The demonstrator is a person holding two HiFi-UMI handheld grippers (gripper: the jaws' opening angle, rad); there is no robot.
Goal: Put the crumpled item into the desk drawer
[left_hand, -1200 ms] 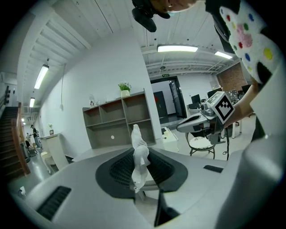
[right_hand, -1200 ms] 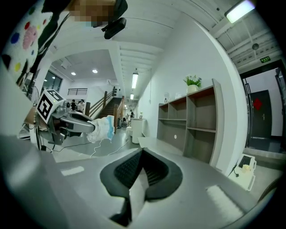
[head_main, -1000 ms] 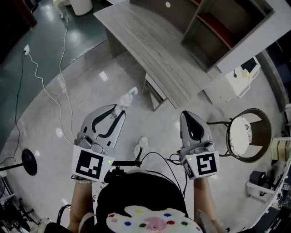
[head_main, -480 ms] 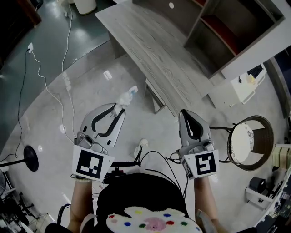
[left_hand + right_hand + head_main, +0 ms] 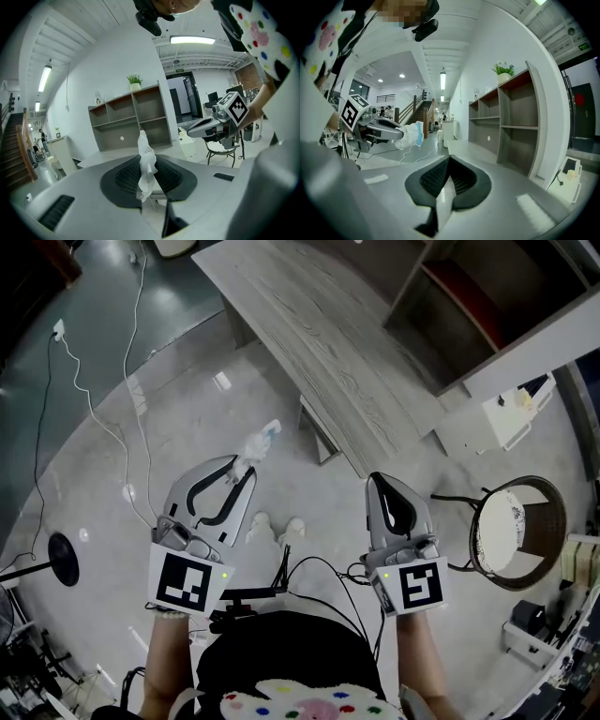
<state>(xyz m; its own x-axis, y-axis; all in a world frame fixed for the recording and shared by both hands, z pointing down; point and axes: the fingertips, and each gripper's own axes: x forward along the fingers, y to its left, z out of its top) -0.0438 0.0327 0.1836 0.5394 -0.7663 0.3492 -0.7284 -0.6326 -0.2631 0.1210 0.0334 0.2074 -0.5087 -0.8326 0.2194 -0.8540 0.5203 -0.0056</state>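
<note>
My left gripper (image 5: pixel 246 468) is shut on the crumpled item (image 5: pixel 259 441), a white wad with a bit of blue that sticks out past the jaw tips. In the left gripper view the crumpled item (image 5: pixel 146 166) stands upright between the ribbed pads. My right gripper (image 5: pixel 379 480) is shut with nothing in it; its dark pads (image 5: pixel 436 177) meet. Both are held over the floor, short of the grey wooden desk (image 5: pixel 328 343). A dark drawer-like unit (image 5: pixel 317 432) shows under the desk's near edge. From the right gripper view I see the left gripper and the crumpled item (image 5: pixel 409 135).
A grey open shelf unit (image 5: pixel 469 306) stands behind the desk. A round chair (image 5: pixel 511 526) is at the right and a white box (image 5: pixel 511 409) beside the shelf. A white cable (image 5: pixel 94 418) trails over the floor at left, near a black round base (image 5: pixel 61 552).
The desk has shifted in the head view and both grippers sit slightly lower in the picture. The feet below show more. The grip on the crumpled item is unchanged.
</note>
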